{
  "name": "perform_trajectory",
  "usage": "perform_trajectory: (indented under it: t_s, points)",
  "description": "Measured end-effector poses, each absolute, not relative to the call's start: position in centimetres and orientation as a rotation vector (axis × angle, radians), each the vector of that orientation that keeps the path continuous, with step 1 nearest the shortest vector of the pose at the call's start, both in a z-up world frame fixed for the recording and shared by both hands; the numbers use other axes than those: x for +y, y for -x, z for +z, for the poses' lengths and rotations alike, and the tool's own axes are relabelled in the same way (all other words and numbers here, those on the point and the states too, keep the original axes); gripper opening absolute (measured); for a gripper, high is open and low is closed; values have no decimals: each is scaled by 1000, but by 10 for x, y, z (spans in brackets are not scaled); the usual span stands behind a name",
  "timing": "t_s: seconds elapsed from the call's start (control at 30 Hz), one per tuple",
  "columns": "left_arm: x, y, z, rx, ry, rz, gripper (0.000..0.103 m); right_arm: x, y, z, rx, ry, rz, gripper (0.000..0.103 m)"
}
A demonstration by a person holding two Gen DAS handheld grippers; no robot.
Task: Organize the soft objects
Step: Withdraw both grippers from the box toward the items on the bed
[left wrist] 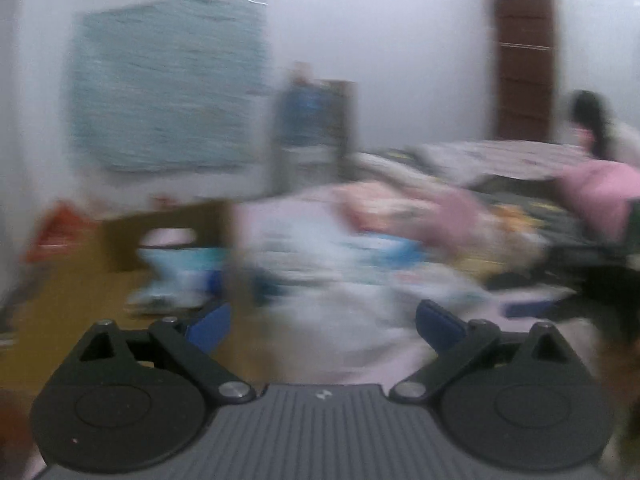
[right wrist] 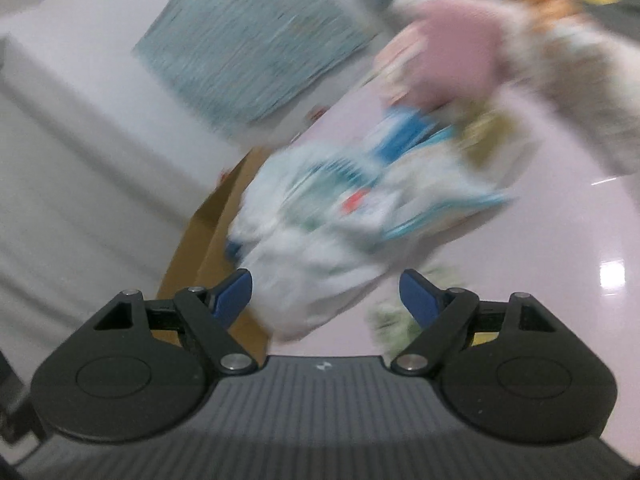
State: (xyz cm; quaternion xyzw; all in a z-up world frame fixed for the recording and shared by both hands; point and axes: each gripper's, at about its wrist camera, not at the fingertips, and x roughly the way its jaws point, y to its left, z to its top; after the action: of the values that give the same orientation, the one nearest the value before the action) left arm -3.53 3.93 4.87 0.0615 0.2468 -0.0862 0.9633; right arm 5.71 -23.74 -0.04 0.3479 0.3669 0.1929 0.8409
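Note:
Both views are motion-blurred. A pile of soft things, white, light blue and pink, lies on a pale pink surface ahead of my left gripper, which is open and empty. In the right wrist view the same pile lies just beyond my right gripper, open with a white soft item between and past the blue fingertips; contact cannot be told. A pink plush lies further off.
A brown cardboard box stands left of the pile, also in the right wrist view. A teal panel leans on the white wall. A dark patterned bed cover, a brown door and a dark-haired person are at the right.

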Motion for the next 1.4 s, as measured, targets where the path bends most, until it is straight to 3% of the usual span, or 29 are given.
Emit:
perform_trajectory:
  t_s: [0.1,0.13,0.2,0.33,0.4,0.5,0.6,0.7,1.4]
  points:
    - [82,33,52,502,-80,28,82,-188,-75,1,803,-696,558,62]
    - [95,30,51,510,-60,77,80,-169,-81,2,811,-675,599,61]
    - [117,21,46,545,-28,156,61,-133,-93,5,835,-644,660,61]
    - [135,-3,28,608,-49,188,50,-69,-123,11,892,-592,722,62]
    - [136,-15,18,650,-37,176,37,-41,-135,15,895,-534,716,64]
    - [136,-27,7,691,-66,178,31,-1,-153,15,904,-424,694,65]
    - [132,-35,-8,744,-112,184,30,25,-165,3,958,-343,643,66]
    - [135,-35,-11,766,-107,186,31,36,-171,-4,990,-271,636,56]
    - [122,-7,7,782,-104,69,30,1,-172,-1,1020,-171,768,55]
